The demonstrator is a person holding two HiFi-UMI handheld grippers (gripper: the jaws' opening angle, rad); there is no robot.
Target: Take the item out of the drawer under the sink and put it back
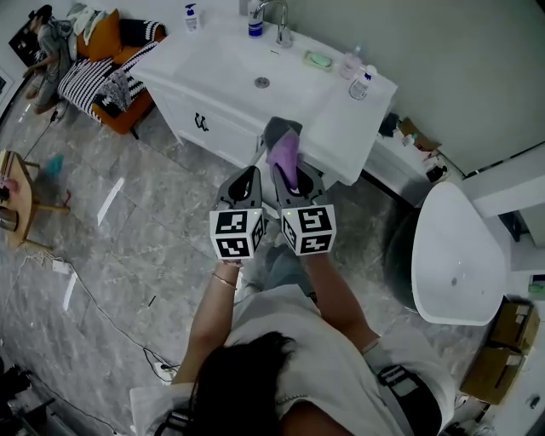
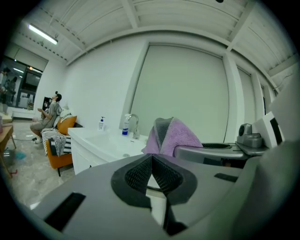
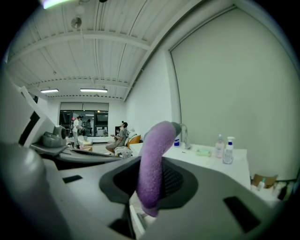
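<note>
White sink tabletop lies ahead; right tongs pinch a purple towel, left tongs are closed, empty.

Both grippers sit side by side at centre: left gripper at 9 o'clock of the right gripper, and the towel is up between the right one's jaws. Straight ahead at 12 o'clock, the sink worktop. The faucet stands behind the drain, with a bottle just beside it at 9 o'clock. The soap dish lies at the faucet's 4 o'clock, and two more bottles stand beyond it near the worktop's far end. Off at 3 o'clock of the grippers, the toilet; cardboard boxes lie at its 5 o'clock. An armchair is at 10 o'clock, left of the worktop.
</note>
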